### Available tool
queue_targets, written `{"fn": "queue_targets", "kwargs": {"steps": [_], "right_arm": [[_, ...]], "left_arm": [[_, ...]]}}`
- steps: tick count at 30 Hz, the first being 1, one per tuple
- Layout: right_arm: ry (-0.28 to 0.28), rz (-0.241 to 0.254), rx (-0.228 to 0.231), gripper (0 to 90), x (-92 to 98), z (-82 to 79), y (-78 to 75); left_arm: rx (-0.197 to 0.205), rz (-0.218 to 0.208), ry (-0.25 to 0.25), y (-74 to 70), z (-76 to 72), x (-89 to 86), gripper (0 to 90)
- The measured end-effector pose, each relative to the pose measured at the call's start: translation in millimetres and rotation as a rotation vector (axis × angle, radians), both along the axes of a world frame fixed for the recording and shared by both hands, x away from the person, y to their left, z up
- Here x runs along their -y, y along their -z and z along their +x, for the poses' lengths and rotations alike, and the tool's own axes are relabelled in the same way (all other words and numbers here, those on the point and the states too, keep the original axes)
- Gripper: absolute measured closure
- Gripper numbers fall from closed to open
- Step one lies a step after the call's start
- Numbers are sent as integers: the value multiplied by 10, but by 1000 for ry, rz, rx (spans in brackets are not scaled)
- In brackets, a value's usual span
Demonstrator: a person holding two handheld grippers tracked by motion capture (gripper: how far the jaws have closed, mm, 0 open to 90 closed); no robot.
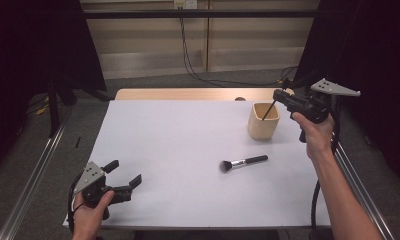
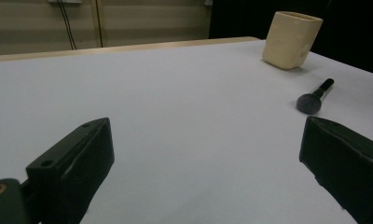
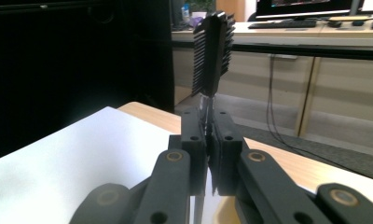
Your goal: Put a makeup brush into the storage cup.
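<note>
My right gripper (image 1: 280,96) has its jaws clamped on a black comb (image 3: 212,49), held above the beige cup (image 1: 263,121). My left gripper (image 1: 124,173) rests well apart from the cup, jaws wide open.

The high view looks forward and down over the whole white table (image 1: 178,150), the left gripper view skims low across it toward the beige cup (image 2: 291,39) at upper right, and the right gripper view faces level along its jaws, close on a black comb (image 3: 212,51).
</note>
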State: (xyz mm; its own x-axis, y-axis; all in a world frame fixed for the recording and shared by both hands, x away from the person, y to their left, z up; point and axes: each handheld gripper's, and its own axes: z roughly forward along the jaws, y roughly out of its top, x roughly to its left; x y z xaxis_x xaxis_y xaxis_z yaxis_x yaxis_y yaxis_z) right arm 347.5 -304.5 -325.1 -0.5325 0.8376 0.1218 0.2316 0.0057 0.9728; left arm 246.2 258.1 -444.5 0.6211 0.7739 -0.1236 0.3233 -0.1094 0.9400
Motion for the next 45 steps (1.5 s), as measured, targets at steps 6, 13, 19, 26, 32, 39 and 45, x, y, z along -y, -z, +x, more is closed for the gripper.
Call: {"fn": "queue_targets", "kwargs": {"steps": [6, 13, 19, 26, 32, 39, 45], "right_arm": [[30, -14, 3, 859, 32, 108, -5], [53, -33, 1, 858, 42, 230, -24], [75, -38, 3, 858, 36, 325, 11], [81, -40, 3, 858, 32, 352, 50], [94, -60, -9, 858, 24, 386, 109], [98, -67, -25, 858, 45, 413, 188], [98, -72, -47, 858, 41, 437, 278]], "left_arm": [[-4, 3, -9, 9, 9, -8, 32], [-9, 8, -12, -4, 7, -26, 34], [-11, 7, -6, 3, 4, -18, 35], [-5, -7, 8, -26, -11, -36, 35], [-7, 1, 4, -9, -9, -34, 35], [-2, 8, -2, -1, 0, -31, 38], [-5, 18, 16, 12, 7, -17, 39]]}}
